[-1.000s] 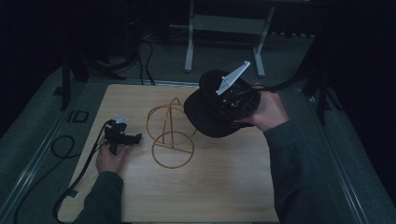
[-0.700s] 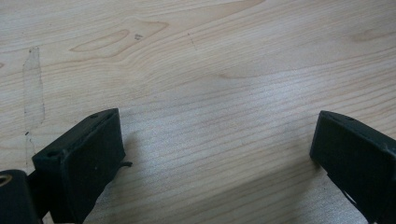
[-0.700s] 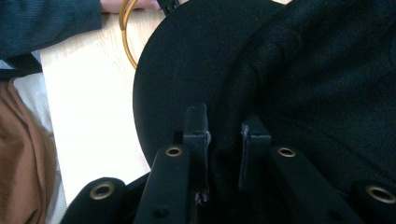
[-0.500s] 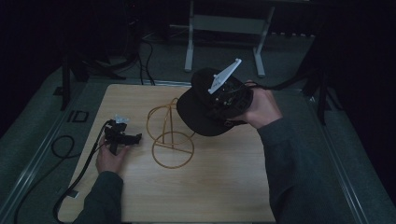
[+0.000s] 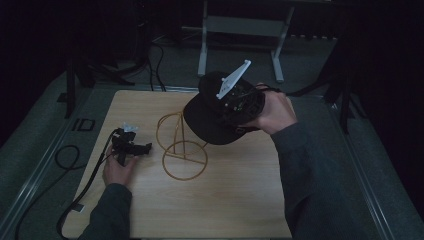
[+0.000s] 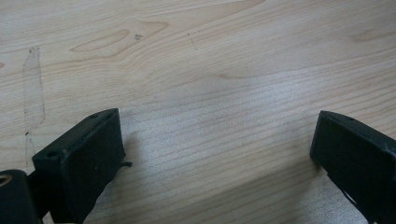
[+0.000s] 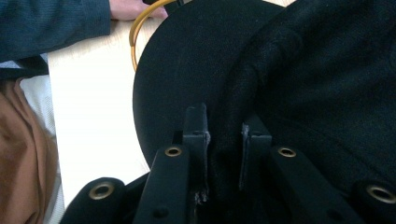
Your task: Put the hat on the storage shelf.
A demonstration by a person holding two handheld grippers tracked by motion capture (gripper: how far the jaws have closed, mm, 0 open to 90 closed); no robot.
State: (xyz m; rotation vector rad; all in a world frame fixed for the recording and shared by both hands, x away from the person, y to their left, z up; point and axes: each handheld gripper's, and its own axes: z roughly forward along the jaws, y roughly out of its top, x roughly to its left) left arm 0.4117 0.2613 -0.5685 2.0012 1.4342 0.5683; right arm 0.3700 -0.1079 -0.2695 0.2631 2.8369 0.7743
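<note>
A black cap hangs in the air over the right side of a gold wire stand on the wooden table. My right gripper is shut on the cap's edge where brim meets crown; in the right gripper view its jaws pinch the black cap fabric at my right gripper, with the gold wire stand past the brim. My left gripper rests low on the table left of the stand. In the left gripper view my left gripper stands wide open over bare wood.
The gold stand has a round base ring and an upright loop at the table's middle. A black cable trails from the left gripper off the table's left edge. A metal frame leg stands on the floor behind the table.
My right gripper has carried the cap left and slightly down, closer over the stand. The left gripper has stayed in place.
</note>
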